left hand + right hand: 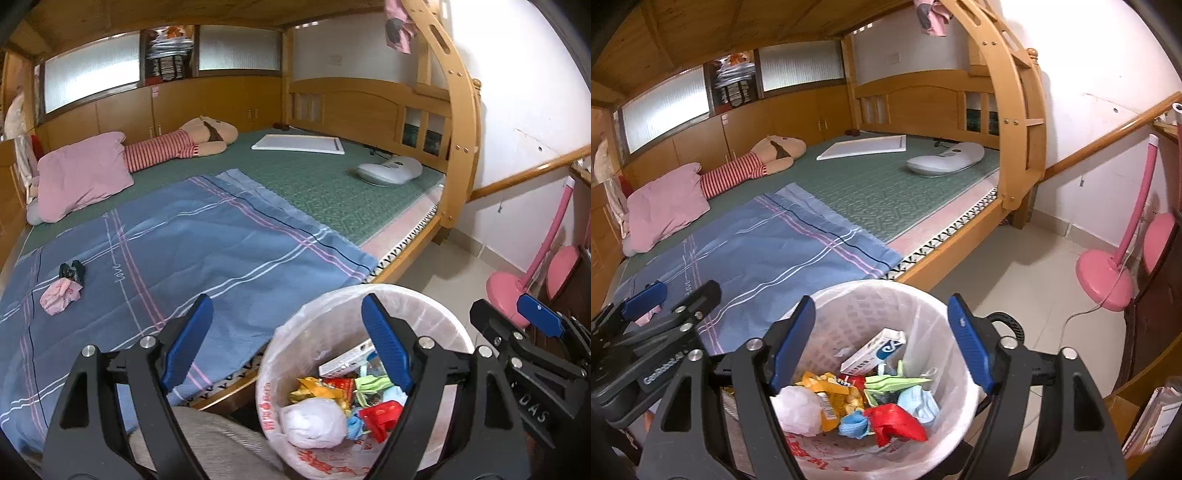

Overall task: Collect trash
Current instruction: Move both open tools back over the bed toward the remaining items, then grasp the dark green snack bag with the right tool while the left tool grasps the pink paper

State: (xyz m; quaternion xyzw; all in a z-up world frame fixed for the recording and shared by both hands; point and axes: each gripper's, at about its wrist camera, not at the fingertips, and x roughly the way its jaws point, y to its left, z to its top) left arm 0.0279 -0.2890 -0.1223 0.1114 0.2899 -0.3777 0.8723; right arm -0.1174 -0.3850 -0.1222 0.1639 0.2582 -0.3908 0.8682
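Trash lies in the white lined bin (886, 314) directly under the right gripper (882, 343), whose two blue jaws stand spread apart with nothing between them. Among the heap I can make out one white crumpled bag (798, 410), one red wrapper (897, 422), one yellow packet (831, 391), one green folded paper (897, 382) and one white carton (875, 349); the lower layers are hidden, so a full count is not possible. The left gripper (286, 350) is also spread and empty, with the bin under its right jaw. Ahead and left of it, on the blue striped sheet (192, 251), lie two more pieces: a pink crumpled bag (59, 297) and a dark one (72, 271) touching it, hard to identify. The sheet covers part of a green mat (310, 177) on a wooden bunk bed (458, 147). Right of both grippers stands one pink lamp (1108, 277) on the tiled floor (1015, 291).
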